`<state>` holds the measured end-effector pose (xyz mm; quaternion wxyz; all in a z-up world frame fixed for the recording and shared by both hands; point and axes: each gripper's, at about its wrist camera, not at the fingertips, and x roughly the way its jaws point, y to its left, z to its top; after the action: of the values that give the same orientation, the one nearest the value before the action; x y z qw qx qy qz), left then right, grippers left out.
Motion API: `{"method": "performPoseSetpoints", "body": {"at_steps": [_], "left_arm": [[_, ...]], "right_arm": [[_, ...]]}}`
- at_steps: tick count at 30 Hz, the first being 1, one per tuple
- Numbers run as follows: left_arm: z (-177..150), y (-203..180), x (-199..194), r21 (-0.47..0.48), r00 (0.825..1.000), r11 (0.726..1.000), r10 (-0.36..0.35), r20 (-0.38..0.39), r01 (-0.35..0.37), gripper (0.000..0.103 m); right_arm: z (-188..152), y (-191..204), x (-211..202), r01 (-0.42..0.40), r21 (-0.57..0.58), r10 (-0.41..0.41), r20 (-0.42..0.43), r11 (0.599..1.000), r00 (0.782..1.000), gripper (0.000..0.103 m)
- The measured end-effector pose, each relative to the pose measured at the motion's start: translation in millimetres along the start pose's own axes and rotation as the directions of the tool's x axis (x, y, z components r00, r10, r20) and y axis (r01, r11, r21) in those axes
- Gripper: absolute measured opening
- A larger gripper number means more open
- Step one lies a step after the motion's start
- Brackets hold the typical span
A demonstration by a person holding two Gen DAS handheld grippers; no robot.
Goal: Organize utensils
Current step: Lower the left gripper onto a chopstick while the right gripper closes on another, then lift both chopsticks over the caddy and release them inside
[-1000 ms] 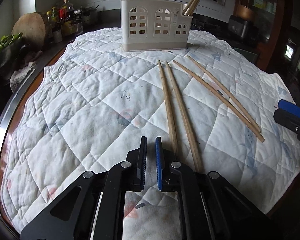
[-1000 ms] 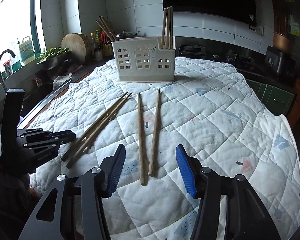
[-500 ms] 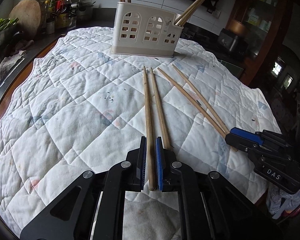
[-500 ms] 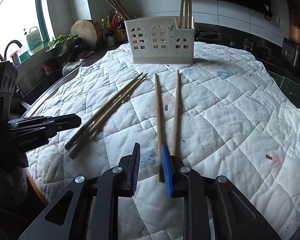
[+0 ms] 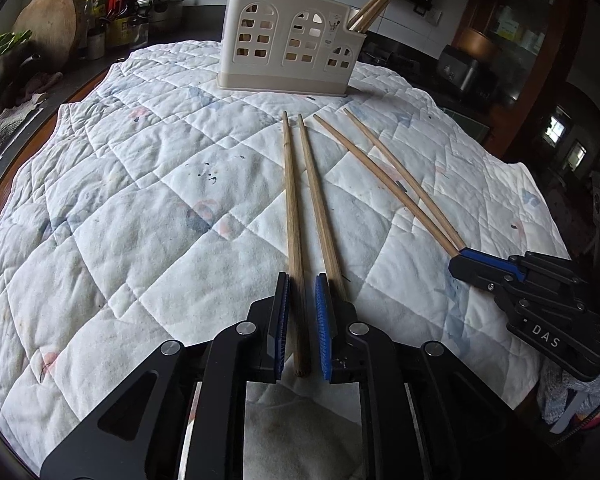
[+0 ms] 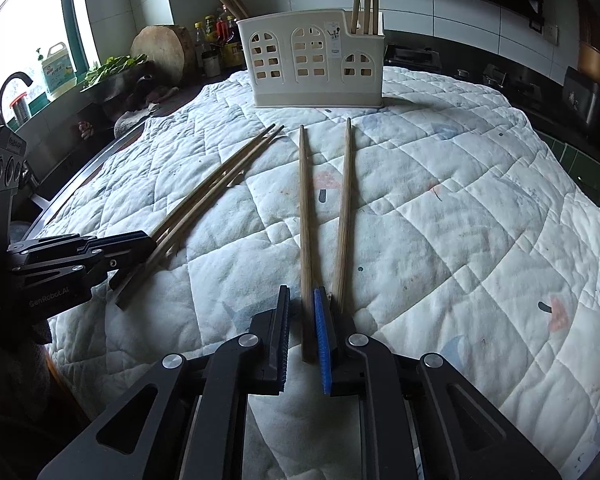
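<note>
My left claw (image 5: 302, 312) straddles one chopstick (image 5: 293, 240), a slim gap showing; my right claw (image 6: 302, 312) straddles another chopstick (image 6: 306, 240) near the quilt's (image 5: 119, 200) front edge, not clamped.

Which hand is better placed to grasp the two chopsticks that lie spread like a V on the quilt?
Right. The right gripper has the near end of one V chopstick between its open jaws. The left gripper stands at the other, closer-lying pair.
</note>
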<state>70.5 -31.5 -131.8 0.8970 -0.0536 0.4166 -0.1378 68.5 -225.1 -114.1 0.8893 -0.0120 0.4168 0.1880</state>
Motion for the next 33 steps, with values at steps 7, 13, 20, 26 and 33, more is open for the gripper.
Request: {"method": "performPoseSetpoints", "body": {"at_steps": [7,13,20,26,33], "left_arm": [[0.2,-5.3,2.0,0.026,0.999,0.999,0.036,0.019,-0.036,0.01],[8.2,-1.4,-13.1,0.023,0.998,0.999,0.024,0.05,-0.025,0.007],[33.0,1.8,-50.3,0.037,0.988,0.999,0.01,0.153,-0.015,0.006],[70.6,1.9,-74.9,0.066,0.975,0.998,-0.009,0.224,-0.006,0.006],[131.0,3.9,-90.4,0.104,0.962,0.995,-0.03,0.271,0.002,0.006]], "right_arm": [[-1.0,-0.4,-1.0,0.011,0.008,-0.011,0.009,1.0,1.0,0.007],[3.6,3.8,-22.0,0.017,-0.002,-0.017,0.062,1.0,0.998,0.007],[35.6,12.7,-73.0,0.037,-0.05,-0.026,0.208,0.998,0.978,0.007],[87.4,14.0,-101.0,0.042,-0.085,-0.016,0.28,0.995,0.96,0.007],[164.3,14.3,-123.8,0.05,-0.143,-0.002,0.315,0.988,0.949,0.007]]}}
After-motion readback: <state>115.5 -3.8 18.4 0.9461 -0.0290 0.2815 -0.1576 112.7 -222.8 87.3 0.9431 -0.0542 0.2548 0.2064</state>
